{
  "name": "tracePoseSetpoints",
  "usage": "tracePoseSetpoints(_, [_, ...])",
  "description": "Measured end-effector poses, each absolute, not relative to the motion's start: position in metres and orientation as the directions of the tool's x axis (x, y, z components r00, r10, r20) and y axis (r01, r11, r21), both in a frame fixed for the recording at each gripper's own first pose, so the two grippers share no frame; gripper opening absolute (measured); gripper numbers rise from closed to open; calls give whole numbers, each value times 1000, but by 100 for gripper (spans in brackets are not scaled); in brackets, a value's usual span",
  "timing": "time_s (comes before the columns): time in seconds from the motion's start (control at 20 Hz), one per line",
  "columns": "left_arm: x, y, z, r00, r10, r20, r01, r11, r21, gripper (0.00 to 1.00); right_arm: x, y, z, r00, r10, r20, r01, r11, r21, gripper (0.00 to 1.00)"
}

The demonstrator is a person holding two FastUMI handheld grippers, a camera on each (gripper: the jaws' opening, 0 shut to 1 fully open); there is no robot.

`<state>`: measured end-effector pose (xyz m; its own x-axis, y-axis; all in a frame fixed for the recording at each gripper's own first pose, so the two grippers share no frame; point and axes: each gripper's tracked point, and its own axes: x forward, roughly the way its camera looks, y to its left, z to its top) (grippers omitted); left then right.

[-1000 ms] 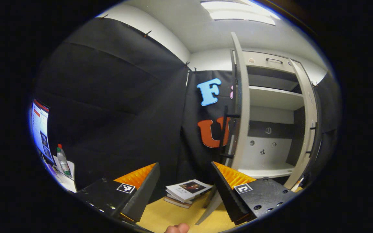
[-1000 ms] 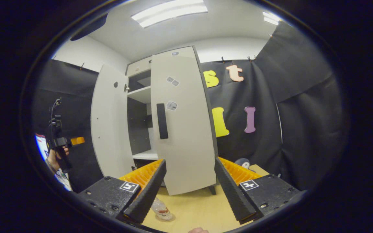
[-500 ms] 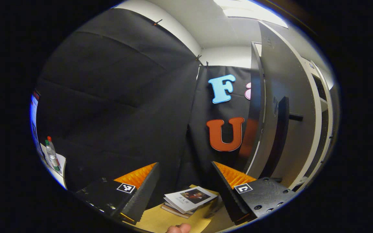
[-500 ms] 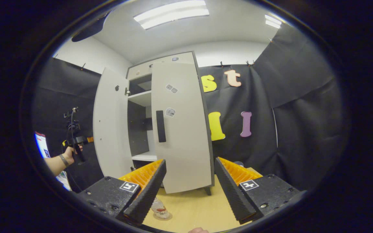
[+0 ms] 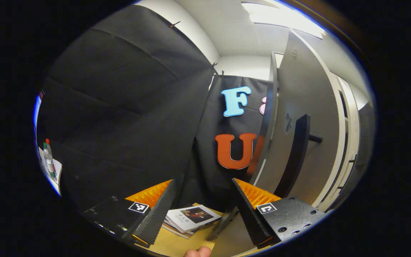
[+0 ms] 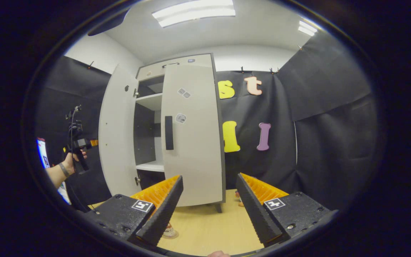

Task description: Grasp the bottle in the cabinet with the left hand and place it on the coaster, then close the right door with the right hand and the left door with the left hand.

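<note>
Here, the cabinet (image 6: pixel 177 67) serves as the reference. In the right gripper view, a hand (image 6: pixel 70 161) well left of the cabinet holds the left gripper (image 6: pixel 84 143) at mid height, near the left door (image 6: pixel 114 132); its finger gap cannot be judged from there. The left door stands wide open. Between the doors, grey shelves (image 6: pixel 149 101) show inside. The right door (image 6: pixel 193 132) is nearly shut, its black handle (image 6: pixel 168 132) facing the camera. Right of the cabinet hangs the black cloth wall (image 6: pixel 319 125). Ceiling lights (image 6: pixel 194 12) run above the cabinet. The cabinet stands on a yellow table (image 6: pixel 209 228). In front of the cabinet, low at the left finger, the bottle (image 6: pixel 170 231) stands on the table; whether a coaster lies under it cannot be told. The right gripper (image 6: pixel 209 203) is wide open and holds nothing.

In the left gripper view, a spare bottle (image 5: pixel 49 159) stands far left of the cabinet. Books (image 5: pixel 191 217) lie on the table (image 5: pixel 177 242) in front of the door's outer face (image 5: pixel 305 117). The left gripper (image 5: pixel 202 205) is wide open and empty, close to that door's handle (image 5: pixel 294 153).
</note>
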<state>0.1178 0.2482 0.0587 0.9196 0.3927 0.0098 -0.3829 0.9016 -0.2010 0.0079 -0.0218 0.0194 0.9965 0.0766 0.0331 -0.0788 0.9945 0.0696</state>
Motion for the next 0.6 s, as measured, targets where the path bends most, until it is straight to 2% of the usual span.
tracePoseSetpoints(0.05, [120, 235, 60, 926, 376, 17, -367, 911, -188, 93, 8, -24, 20, 997, 72, 36, -74, 995, 69, 93])
tracePoseSetpoints(0.1, [123, 222, 61, 934, 357, 24, -347, 920, -181, 93, 8, -26, 19, 997, 67, 36, -69, 995, 68, 98])
tracePoseSetpoints(0.15, [126, 211, 62, 941, 336, 34, -325, 928, -180, 93, 10, -28, 19, 998, 62, 34, -64, 996, 69, 93])
tracePoseSetpoints(0.2, [129, 201, 60, 946, 322, 36, -310, 931, -192, 94, 11, -31, 17, 998, 55, 29, -57, 996, 70, 98])
tracePoseSetpoints(0.35, [142, 164, 53, 967, 252, 23, -239, 939, -249, 94, 13, -43, 16, 999, 33, 20, -34, 997, 75, 98])
tracePoseSetpoints(0.4, [151, 154, 48, 972, 235, 19, -223, 941, -254, 94, 13, -47, 17, 999, 24, 26, -26, 997, 77, 93])
tracePoseSetpoints(0.45, [159, 144, 44, 976, 216, 8, -207, 947, -246, 94, 13, -52, 18, 999, 8, 31, -11, 997, 74, 98])
tracePoseSetpoints(0.5, [165, 139, 40, 977, 212, 0, -206, 951, -230, 95, 13, -57, 20, 999, -7, 36, 5, 998, 70, 93])
tracePoseSetpoints(0.55, [168, 137, 37, 977, 215, -5, -211, 953, -218, 99, 12, -60, 19, 999, -21, 39, 19, 998, 65, 93])
tracePoseSetpoints(0.6, [169, 138, 36, 975, 223, 0, -218, 953, -209, 95, 10, -63, 19, 999, -30, 43, 27, 998, 61, 93])
